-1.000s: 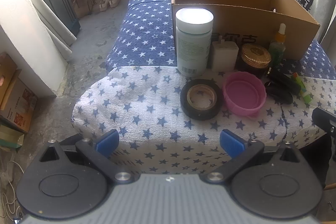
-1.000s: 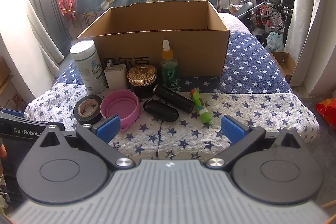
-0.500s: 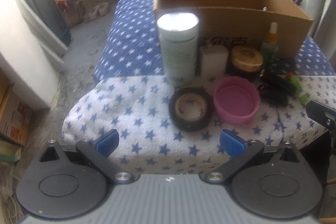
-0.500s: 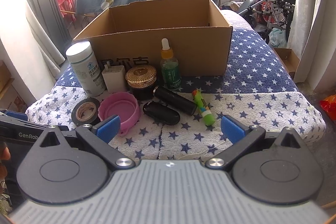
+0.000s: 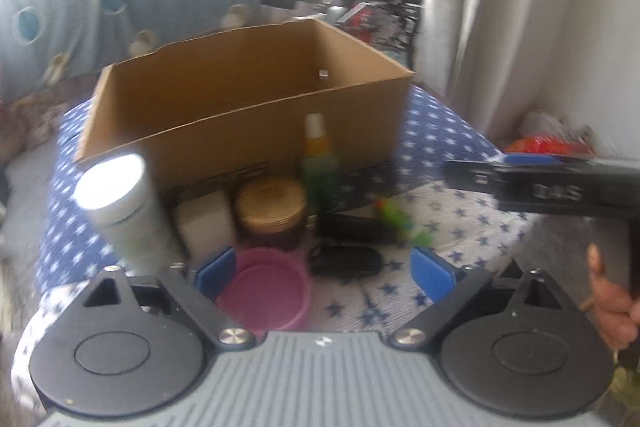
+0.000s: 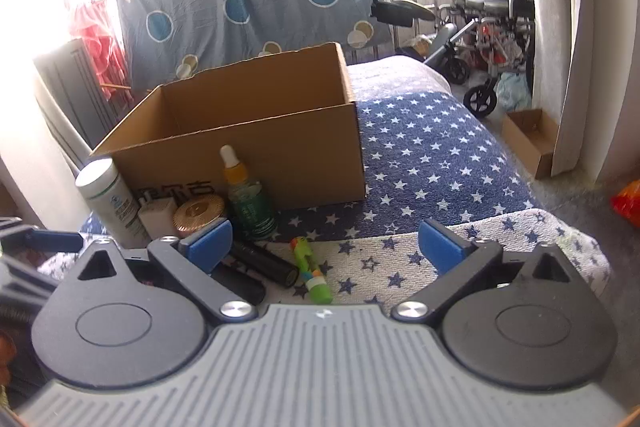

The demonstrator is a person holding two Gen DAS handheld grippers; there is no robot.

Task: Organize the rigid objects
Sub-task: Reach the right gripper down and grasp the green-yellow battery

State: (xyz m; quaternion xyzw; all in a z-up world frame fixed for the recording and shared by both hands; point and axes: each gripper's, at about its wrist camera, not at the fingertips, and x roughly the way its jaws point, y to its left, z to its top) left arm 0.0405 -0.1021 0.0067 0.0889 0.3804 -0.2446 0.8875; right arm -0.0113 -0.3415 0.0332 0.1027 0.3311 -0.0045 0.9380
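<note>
An open cardboard box [image 5: 248,107] [image 6: 240,131] stands on the star-patterned bed. In front of it are a white bottle [image 5: 120,207] [image 6: 110,199], a white cube [image 5: 204,227], a gold-lidded jar [image 5: 270,211] [image 6: 199,213] and a green dropper bottle [image 5: 318,163] [image 6: 248,199]. Nearer lie a pink lid [image 5: 266,291], a black case [image 5: 346,261], a black cylinder [image 6: 266,263] and a green marker [image 6: 310,269]. My left gripper [image 5: 324,271] hovers over the pink lid and case, jaws closing, pressing nothing. My right gripper [image 6: 325,246] hovers near the marker, jaws closing, gripping nothing.
A blue sheet [image 6: 248,7] hangs behind the bed. A wheelchair [image 6: 492,27], a small cardboard box [image 6: 528,139] and a curtain [image 6: 560,27] are on the right. A hand [image 5: 612,307] holds the right gripper's handle.
Both grippers have moved closer to the objects and swung sideways; the left view rolled and blurred. The tape roll has dropped out of sight. Both pairs of jaws stand slightly narrower.
</note>
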